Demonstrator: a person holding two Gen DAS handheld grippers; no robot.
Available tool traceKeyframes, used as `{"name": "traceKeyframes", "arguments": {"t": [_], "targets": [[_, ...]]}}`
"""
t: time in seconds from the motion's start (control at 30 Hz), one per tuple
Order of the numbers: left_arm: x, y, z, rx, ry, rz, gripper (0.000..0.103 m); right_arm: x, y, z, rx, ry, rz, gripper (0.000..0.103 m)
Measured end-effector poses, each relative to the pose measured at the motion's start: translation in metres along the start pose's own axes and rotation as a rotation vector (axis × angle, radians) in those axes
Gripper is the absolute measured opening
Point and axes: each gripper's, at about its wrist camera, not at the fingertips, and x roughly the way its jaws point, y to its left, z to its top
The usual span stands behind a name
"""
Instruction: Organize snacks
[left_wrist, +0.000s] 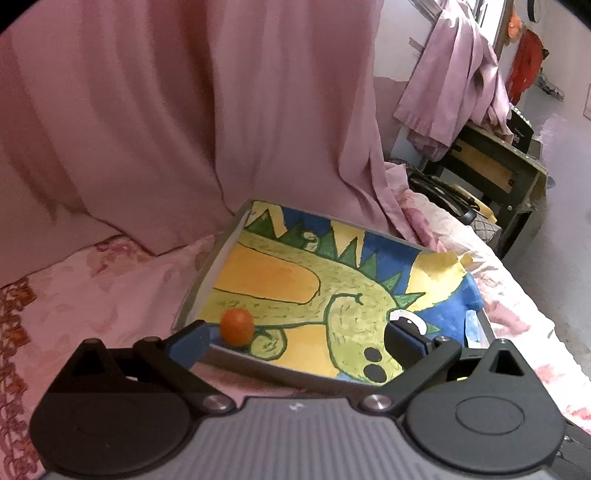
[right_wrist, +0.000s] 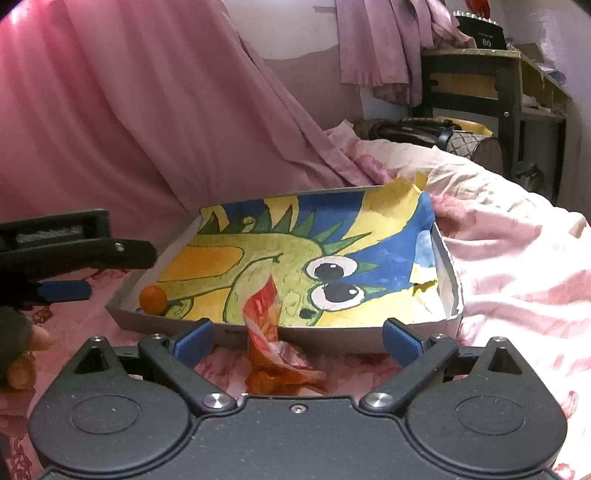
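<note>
Standing wide apart and empty, both grippers, left gripper (left_wrist: 295, 338) and right gripper (right_wrist: 297, 336), have released: small round orange snack (left_wrist: 237, 327) inside shallow grey dinosaur-lined tray (right_wrist: 166, 325), crinkly red-orange wrapper (right_wrist: 264, 314) draped over its near rim, needing nudging inside next.

Both views look down at a slant, close over the tray's (left_wrist: 195, 291) near edge, the left from its left corner. Both share the tray (right_wrist: 122, 295).
</note>
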Motion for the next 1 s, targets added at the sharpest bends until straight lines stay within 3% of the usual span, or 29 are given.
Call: {"name": "traceKeyframes", "arguments": {"t": [0.27,0.53,0.8,0.9,1.0], "targets": [[-0.03,0.002,-0.007,-0.009,-0.013,0.023,0.102,0.003,0.0,0.001,0.011,-0.007,0.011,0.099],[-0.072,0.007,-0.021,-0.009,-0.017,0.063,0.103,-0.003,-0.002,-0.012,0.075,0.092,0.034,0.101],[-0.103,0.014,-0.035,-0.052,-0.02,0.085,0.103,0.03,0.004,-0.021,0.055,0.167,0.044,0.077],[-0.101,0.018,-0.036,-0.066,-0.013,0.087,0.103,0.035,0.004,-0.023,0.012,0.155,0.034,0.057],[-0.097,0.019,-0.037,-0.069,-0.003,0.088,0.103,0.03,0.008,-0.022,-0.025,0.136,0.037,0.056]]}}
